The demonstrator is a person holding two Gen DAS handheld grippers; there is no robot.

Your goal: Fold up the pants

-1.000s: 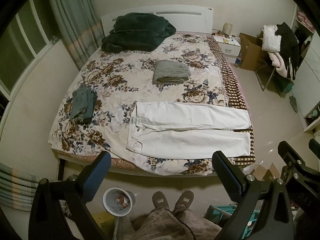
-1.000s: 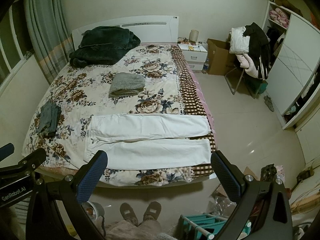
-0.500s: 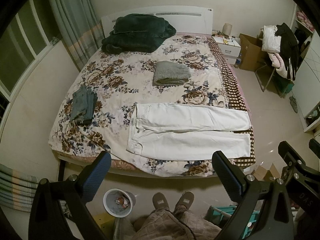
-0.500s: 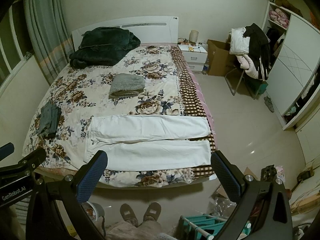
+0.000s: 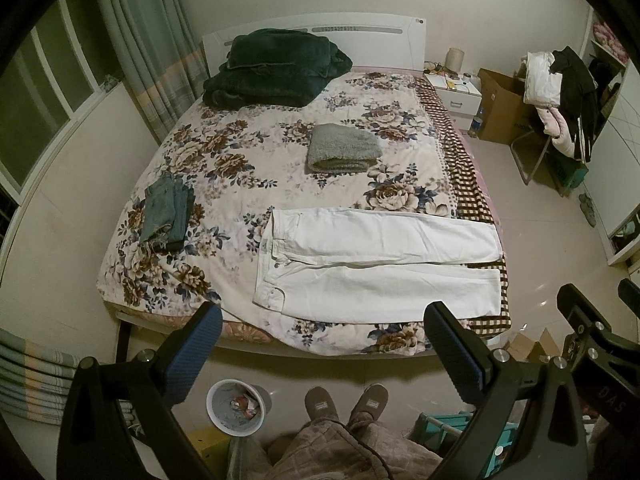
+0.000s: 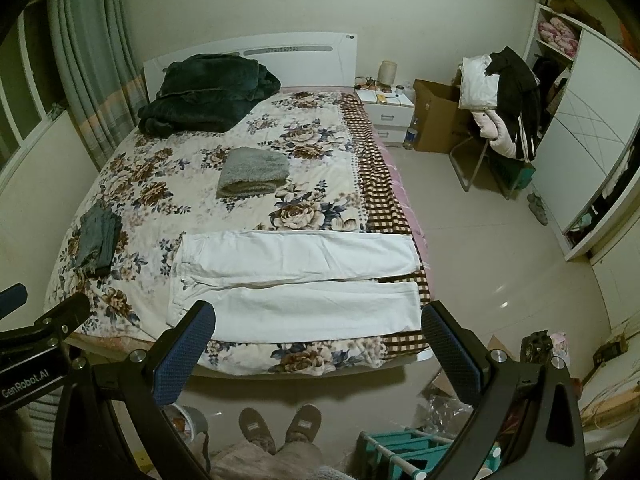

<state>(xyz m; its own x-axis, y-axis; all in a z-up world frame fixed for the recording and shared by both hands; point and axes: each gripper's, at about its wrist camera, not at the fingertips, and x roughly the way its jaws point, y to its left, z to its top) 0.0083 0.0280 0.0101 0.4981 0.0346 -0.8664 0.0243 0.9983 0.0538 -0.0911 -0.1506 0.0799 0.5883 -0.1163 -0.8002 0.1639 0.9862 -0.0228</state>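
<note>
A bedroom with pale walls and a glossy tiled floor holds a bed (image 5: 168,240) with a white headboard, covered by a floral quilt over a brown checked sheet. White pants (image 5: 376,268) lie spread flat across the foot end of the bed, waistband toward the window side and both legs running side by side toward the checked edge, hems reaching that edge. In the right wrist view the pants (image 6: 296,280) sit just beyond the tongs' tips, near the mattress edge.

On the quilt a folded grey towel (image 5: 342,148) rests near the middle, well apart from the pants. A folded pair of blue jeans (image 5: 166,212) lies near the window side, and a dark green blanket (image 5: 276,68) is piled against the headboard.

The left tongs (image 5: 322,350) are held above the floor at the foot of the bed, spread wide with nothing between the blue pads. The right tongs (image 6: 318,346) are likewise wide apart and empty, short of the mattress edge.

Beside the bed stand a white nightstand (image 5: 456,98), a cardboard box (image 5: 500,108) and a chair heaped with clothes (image 5: 560,92). A small waste bin (image 5: 236,408) stands on the floor near the person's slippers (image 5: 346,400).
</note>
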